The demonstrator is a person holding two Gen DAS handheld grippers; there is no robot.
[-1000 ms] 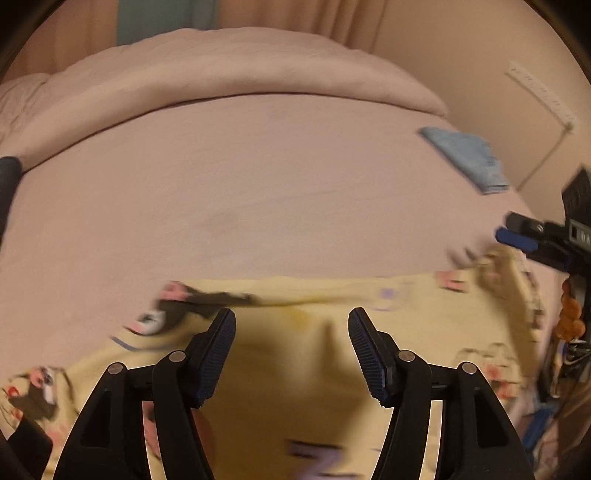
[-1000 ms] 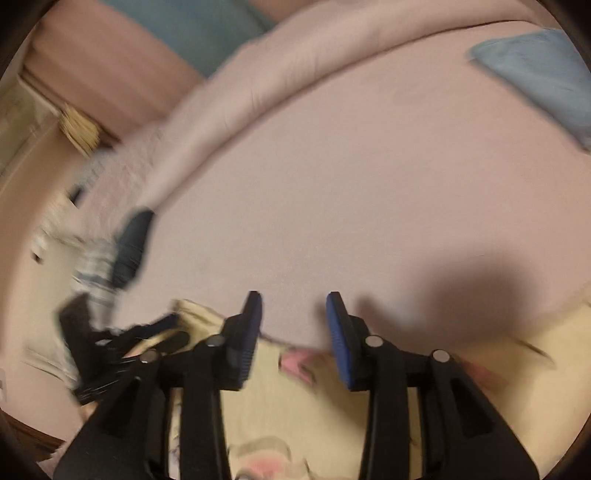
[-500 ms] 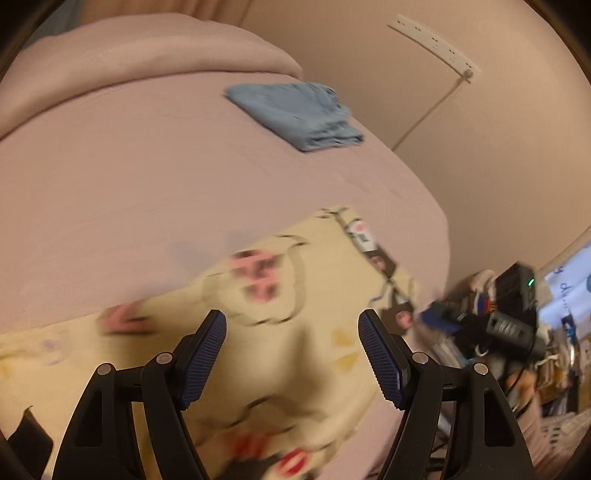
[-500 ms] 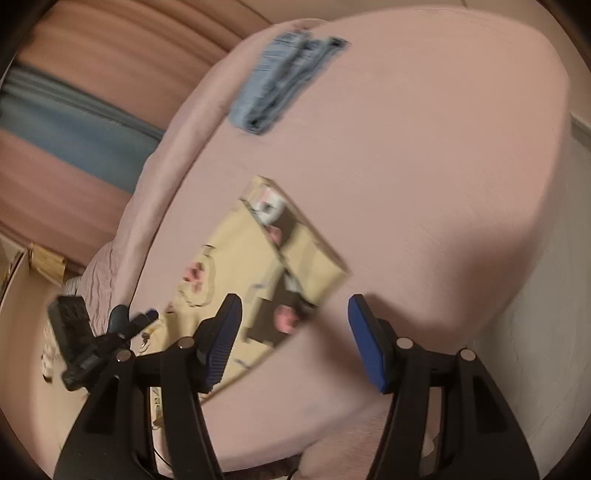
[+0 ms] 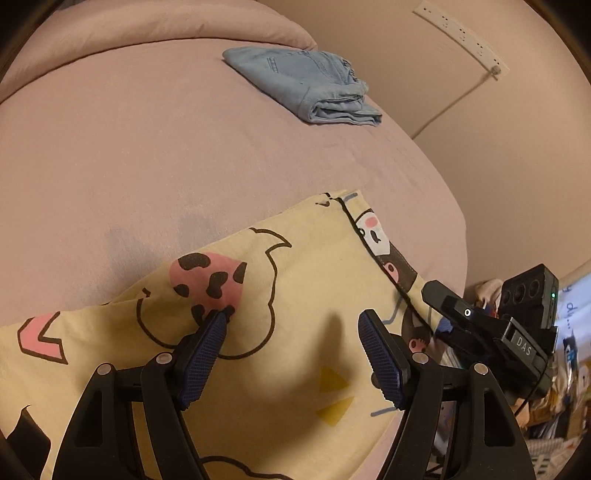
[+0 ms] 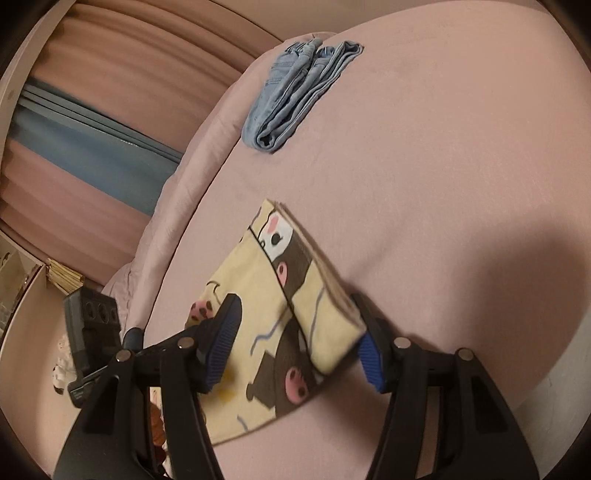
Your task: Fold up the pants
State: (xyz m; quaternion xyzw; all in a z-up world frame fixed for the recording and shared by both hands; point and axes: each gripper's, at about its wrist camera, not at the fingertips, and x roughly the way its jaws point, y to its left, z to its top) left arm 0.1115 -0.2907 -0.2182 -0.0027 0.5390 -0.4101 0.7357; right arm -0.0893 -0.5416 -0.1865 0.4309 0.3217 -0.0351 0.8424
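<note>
Yellow cartoon-print pants (image 5: 295, 266) lie flat on the pink bed (image 5: 147, 147), folded lengthwise, with one end near the bed's edge. My left gripper (image 5: 291, 321) is open just above the cloth near that end, with nothing pinched between its blue pads (image 5: 201, 358). In the right wrist view the same pants (image 6: 258, 280) run away from me. My right gripper (image 6: 295, 306) is open and straddles their near folded end. One pad is over the print, and the other pad (image 6: 369, 354) is beside the folded edge. The right gripper's body (image 5: 491, 328) shows at the pants' end.
Folded blue jeans (image 5: 306, 85) (image 6: 295, 85) sit farther back on the bed. A rolled duvet (image 5: 155, 26) lines the far side. A power strip (image 5: 461, 33) hangs on the wall. Clutter (image 5: 554, 406) lies off the bed's edge. The left gripper's body (image 6: 92, 321) shows at the left.
Both views have swung from the pants' long edge to their end by the bed's edge. Both grippers' jaws stand wider than a second ago. The right gripper now straddles the folded end.
</note>
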